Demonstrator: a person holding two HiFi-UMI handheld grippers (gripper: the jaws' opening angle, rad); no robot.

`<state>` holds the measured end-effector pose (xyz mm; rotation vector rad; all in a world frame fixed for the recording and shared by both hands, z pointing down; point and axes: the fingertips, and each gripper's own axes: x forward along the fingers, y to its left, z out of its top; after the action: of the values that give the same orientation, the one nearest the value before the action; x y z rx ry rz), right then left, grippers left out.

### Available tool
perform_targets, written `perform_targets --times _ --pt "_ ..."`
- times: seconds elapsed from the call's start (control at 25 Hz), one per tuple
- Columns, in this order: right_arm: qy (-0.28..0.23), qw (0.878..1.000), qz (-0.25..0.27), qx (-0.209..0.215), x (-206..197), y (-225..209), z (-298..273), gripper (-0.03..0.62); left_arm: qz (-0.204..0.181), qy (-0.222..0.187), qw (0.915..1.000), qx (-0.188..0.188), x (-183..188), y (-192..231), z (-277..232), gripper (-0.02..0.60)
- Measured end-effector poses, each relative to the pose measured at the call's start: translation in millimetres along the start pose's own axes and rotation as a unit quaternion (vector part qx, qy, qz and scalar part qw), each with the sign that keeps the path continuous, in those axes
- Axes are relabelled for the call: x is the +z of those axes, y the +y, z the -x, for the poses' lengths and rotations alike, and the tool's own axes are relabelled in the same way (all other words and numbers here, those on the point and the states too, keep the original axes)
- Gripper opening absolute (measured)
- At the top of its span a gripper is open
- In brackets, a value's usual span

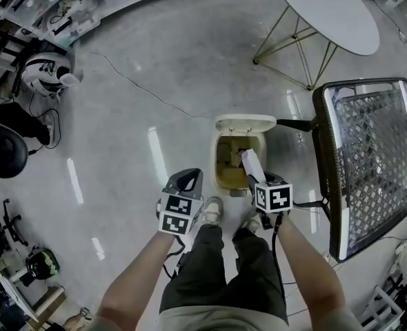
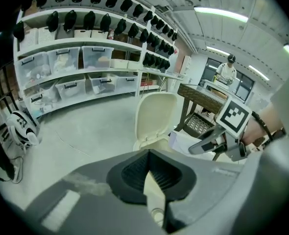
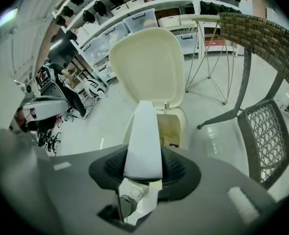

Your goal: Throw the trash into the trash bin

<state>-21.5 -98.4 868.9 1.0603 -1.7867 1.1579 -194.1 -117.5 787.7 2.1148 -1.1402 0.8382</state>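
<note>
A cream trash bin (image 1: 218, 163) stands on the floor with its lid (image 1: 245, 123) flipped up; some trash lies inside. My right gripper (image 1: 256, 178) is shut on a flat white carton (image 1: 251, 163), which hangs over the bin's near rim. In the right gripper view the carton (image 3: 145, 136) sticks out of the gripper (image 3: 143, 173) toward the open bin (image 3: 171, 129). My left gripper (image 1: 190, 180) hangs to the left of the bin, its jaws together with nothing in them. The left gripper view shows that gripper (image 2: 149, 153), the bin lid (image 2: 156, 115) and the right gripper (image 2: 209, 144).
A wicker mesh chair (image 1: 372, 157) stands close on the right of the bin. A round white table (image 1: 328, 9) on thin metal legs is farther back. The person's shoes (image 1: 213, 209) are just before the bin. Shelves with storage boxes (image 2: 76, 67) line the wall.
</note>
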Motion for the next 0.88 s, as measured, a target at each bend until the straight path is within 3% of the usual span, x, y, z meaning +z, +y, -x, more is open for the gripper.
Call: perform_targets --times 0.52,0.88 --pt "-0.038 0.999 -0.002 0.029 15 6 -4 0.195 0.013 0.005 0.9999 0.003 -8 6 -3 0.003" --pt "-0.106 0.993 0.039 0.018 64 14 101 0.165 -0.021 -0.043 0.9989 0.0 66 -9 44 0.003"
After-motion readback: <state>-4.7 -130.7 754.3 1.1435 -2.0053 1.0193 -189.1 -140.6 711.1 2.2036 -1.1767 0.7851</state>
